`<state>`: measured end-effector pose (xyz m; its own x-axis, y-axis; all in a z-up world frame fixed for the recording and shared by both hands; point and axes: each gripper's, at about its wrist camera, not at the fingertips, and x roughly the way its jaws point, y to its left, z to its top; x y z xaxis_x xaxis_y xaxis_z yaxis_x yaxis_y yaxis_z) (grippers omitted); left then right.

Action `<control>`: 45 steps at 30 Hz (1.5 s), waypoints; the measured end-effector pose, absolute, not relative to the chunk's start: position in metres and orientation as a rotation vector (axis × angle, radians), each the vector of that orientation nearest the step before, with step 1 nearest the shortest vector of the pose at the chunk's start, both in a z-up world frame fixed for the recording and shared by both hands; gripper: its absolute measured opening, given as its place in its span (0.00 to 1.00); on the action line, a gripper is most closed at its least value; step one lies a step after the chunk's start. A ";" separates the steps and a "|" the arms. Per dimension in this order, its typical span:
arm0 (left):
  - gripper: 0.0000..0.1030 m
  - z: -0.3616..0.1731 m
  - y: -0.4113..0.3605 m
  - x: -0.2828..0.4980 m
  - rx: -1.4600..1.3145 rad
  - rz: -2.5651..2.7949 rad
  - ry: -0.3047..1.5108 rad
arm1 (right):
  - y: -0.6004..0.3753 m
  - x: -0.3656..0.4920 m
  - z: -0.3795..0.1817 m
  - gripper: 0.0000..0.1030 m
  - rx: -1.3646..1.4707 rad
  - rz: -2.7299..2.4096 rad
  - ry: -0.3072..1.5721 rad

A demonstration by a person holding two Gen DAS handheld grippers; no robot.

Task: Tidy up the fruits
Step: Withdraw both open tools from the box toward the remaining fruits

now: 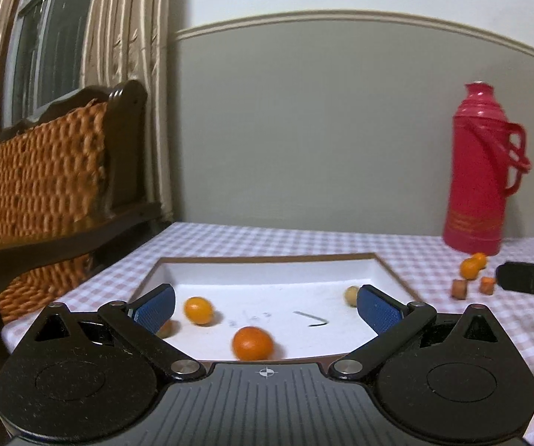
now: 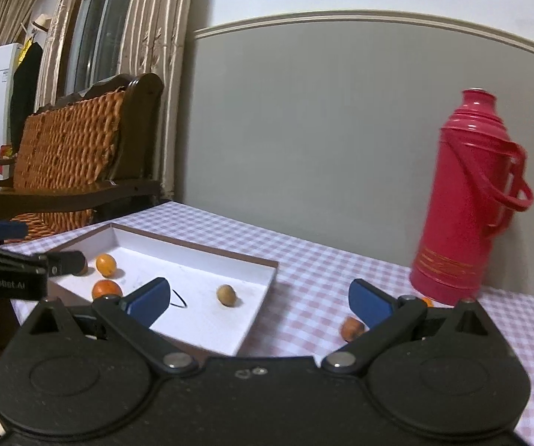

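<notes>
A shallow white tray [image 1: 263, 264] with a brown rim sits on the checked tablecloth. In it lie two orange kumquats [image 1: 199, 310] [image 1: 253, 343] and a tan fruit [image 1: 351, 294]; another tan fruit [image 1: 164, 329] is half hidden behind the left finger. My left gripper [image 1: 265, 308] is open and empty over the tray. Outside it, near the flask, lie orange fruits [image 1: 472, 264] and two reddish chunks [image 1: 459, 288]. My right gripper [image 2: 259, 299] is open and empty, hovering at the tray's [image 2: 263, 290] right edge, with a reddish fruit [image 2: 351, 328] beside its right finger.
A red thermos flask [image 1: 479, 174] stands at the back right of the table, also in the right wrist view [image 2: 464, 200]. A wicker-backed wooden chair [image 1: 40, 186] stands left of the table. A grey wall runs behind. A small black bent mark [image 1: 313, 319] lies on the tray floor.
</notes>
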<state>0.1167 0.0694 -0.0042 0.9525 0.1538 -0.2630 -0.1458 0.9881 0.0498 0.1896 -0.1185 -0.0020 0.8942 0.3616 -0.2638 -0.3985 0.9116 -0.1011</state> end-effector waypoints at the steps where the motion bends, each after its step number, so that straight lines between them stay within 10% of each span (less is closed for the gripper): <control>1: 1.00 -0.005 0.066 0.115 0.029 0.147 0.261 | -0.123 0.186 -0.003 0.94 -0.156 0.387 0.242; 38: 0.99 -0.029 -0.118 0.175 0.144 -0.070 0.297 | -0.269 0.188 -0.035 0.73 -0.082 0.103 0.318; 45: 0.87 -0.035 -0.132 0.206 0.134 -0.060 0.328 | -0.268 0.221 -0.044 0.65 -0.104 0.104 0.340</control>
<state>0.2056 -0.1317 -0.0354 0.9451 -0.0370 -0.3248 0.0803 0.9894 0.1210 0.2213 -0.2679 -0.0440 0.9375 0.0842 -0.3376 -0.1191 0.9893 -0.0839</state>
